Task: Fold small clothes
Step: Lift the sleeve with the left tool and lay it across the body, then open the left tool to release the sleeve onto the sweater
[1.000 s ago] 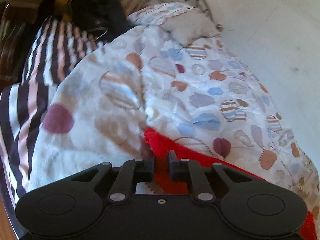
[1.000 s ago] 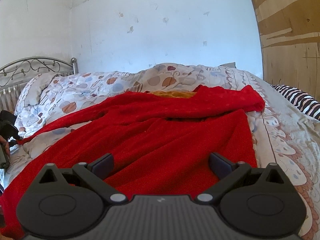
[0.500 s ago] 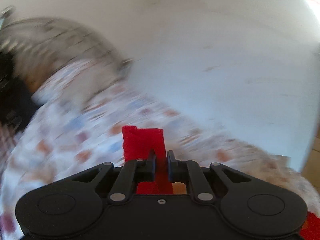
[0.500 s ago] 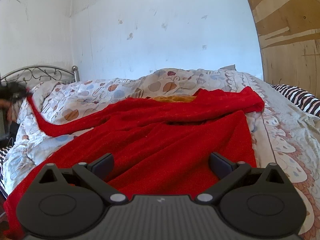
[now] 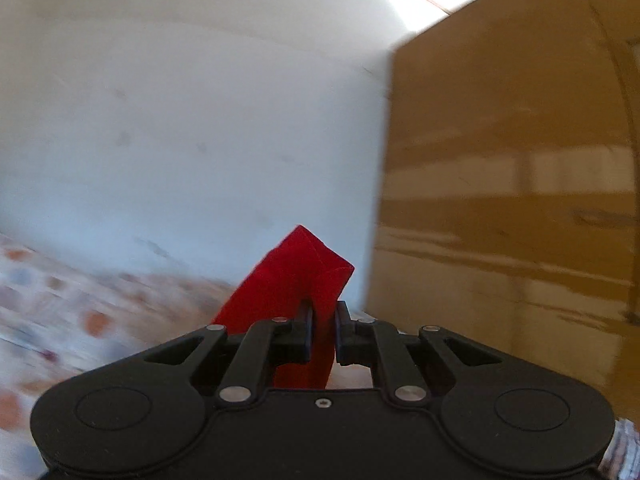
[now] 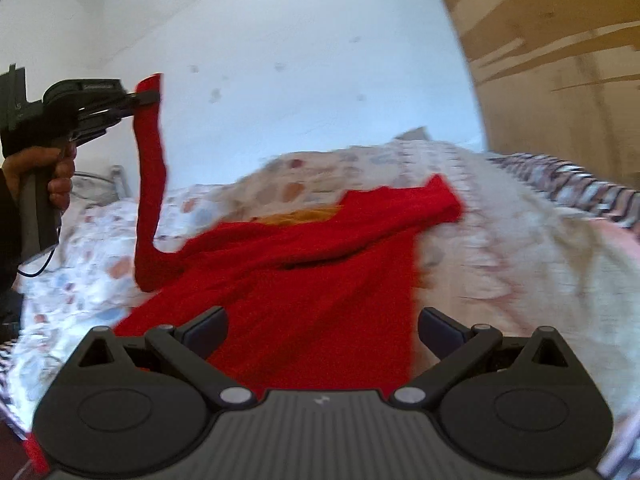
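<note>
A red knit garment point(image 6: 304, 288) lies spread over the bed's patterned quilt point(image 6: 500, 240). My left gripper point(image 5: 323, 316) is shut on the end of the garment's sleeve point(image 5: 292, 276), which sticks up between the jaws. In the right wrist view that left gripper point(image 6: 150, 96) is held high at the left in a hand point(image 6: 36, 172), and the sleeve point(image 6: 150, 184) hangs down from it to the bed. My right gripper point(image 6: 323, 332) stands open low over the garment's near part, nothing between its fingers.
A yellow cloth point(image 6: 304, 216) peeks out from under the red garment's far edge. A white wall point(image 6: 300, 60) rises behind the bed, a wooden board point(image 6: 560, 60) stands at the right. A striped fabric point(image 6: 580, 188) lies at the far right of the bed.
My left gripper has risen and swung to the right, lifting the red sleeve off the quilt until it hangs upright. The right gripper has shifted a little over the garment, still open.
</note>
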Tool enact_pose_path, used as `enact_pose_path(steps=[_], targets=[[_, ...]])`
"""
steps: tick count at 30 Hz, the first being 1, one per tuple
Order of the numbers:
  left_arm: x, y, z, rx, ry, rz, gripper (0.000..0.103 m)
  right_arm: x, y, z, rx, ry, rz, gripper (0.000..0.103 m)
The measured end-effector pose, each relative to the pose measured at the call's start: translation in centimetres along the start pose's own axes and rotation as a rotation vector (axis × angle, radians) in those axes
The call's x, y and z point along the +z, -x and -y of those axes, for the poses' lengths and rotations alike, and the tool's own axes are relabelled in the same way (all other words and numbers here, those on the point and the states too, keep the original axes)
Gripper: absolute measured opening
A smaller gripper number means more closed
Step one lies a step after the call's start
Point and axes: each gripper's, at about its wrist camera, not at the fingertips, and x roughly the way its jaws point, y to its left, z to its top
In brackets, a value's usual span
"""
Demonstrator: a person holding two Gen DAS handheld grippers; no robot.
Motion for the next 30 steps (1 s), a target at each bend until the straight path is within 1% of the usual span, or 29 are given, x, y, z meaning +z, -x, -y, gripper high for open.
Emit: enact_pose_path(steps=[3,5,8,10,12,13,14,15,16,17,18,19,21,23,24,25,27,28,30], targets=[[-3.3,-3.0,3.1,-0.089,0.024,-0.086,0.01,-0.2,1.3,1.9,-0.07,-0.018,0.0,0.103],[-5.8,-4.5,4.6,-0.127,0.048,-0.148,0.01,-0.4,1.9,2.9,-0.114,-0.022,-0.007,0.103],[-9.3,-5.7,5.9,-0.169,0.094,-0.234,0.01,-0.7,2.6,4.3,-0.165,-0.027,-0.019,0.103],[-11.3,-6.0,6.4,-0.179,0.083,-0.285,0.011,-0.9,2.7,5.0,-0.191,-0.029,-0.028,0.103],[-13.1,-6.1,6.4,-0.198,0.071,-0.34,0.015,-1.1,2.6,5.3,-0.208,-0.028,-0.037,0.103],[-13.6,-6.0,6.4,-0.203,0.067,-0.364,0.021,-1.1,2.5,5.4,-0.213,-0.029,-0.04,0.103],[-14.0,-5.8,6.3,-0.205,0.066,-0.379,0.029,-1.2,2.5,5.5,-0.214,-0.03,-0.042,0.103],[-14.3,-5.5,6.1,-0.207,0.068,-0.392,0.035,-1.2,2.3,5.4,-0.216,-0.032,-0.042,0.103],[-14.3,-5.2,5.8,-0.207,0.071,-0.399,0.048,-1.2,2.2,5.3,-0.22,-0.03,-0.042,0.103],[-14.2,-4.8,5.5,-0.198,0.074,-0.399,0.062,-1.1,2.0,5.2,-0.224,-0.027,-0.041,0.103],[-14.0,-4.3,5.0,-0.18,0.078,-0.396,0.067,-1.1,1.9,5.1,-0.227,-0.021,-0.04,0.103],[-13.6,-3.8,4.6,-0.162,0.083,-0.394,0.075,-1.0,1.7,5.0,-0.227,-0.015,-0.039,0.103],[-12.6,-2.3,3.4,-0.135,0.094,-0.392,0.081,-0.8,1.6,4.9,-0.221,0.0,-0.032,0.103],[-12.0,-0.8,1.6,-0.086,0.086,-0.396,0.091,-0.4,1.5,4.8,-0.217,0.028,-0.025,0.103],[-11.2,-0.2,0.9,-0.059,0.076,-0.397,0.093,-0.2,1.5,4.7,-0.215,0.044,-0.02,0.103],[-11.0,0.5,-0.2,-0.014,0.055,-0.4,0.097,0.2,1.4,4.6,-0.209,0.063,-0.012,0.103],[-10.6,1.4,-2.3,0.079,0.022,-0.417,0.098,1.1,1.2,4.4,-0.188,0.086,0.01,0.103],[-10.4,1.7,-3.6,0.129,0.021,-0.43,0.099,1.7,0.9,4.3,-0.165,0.094,0.024,0.103],[-10.0,2.1,-6.1,0.218,0.053,-0.438,0.1,3.1,0.1,4.1,-0.105,0.104,0.04,0.102]])
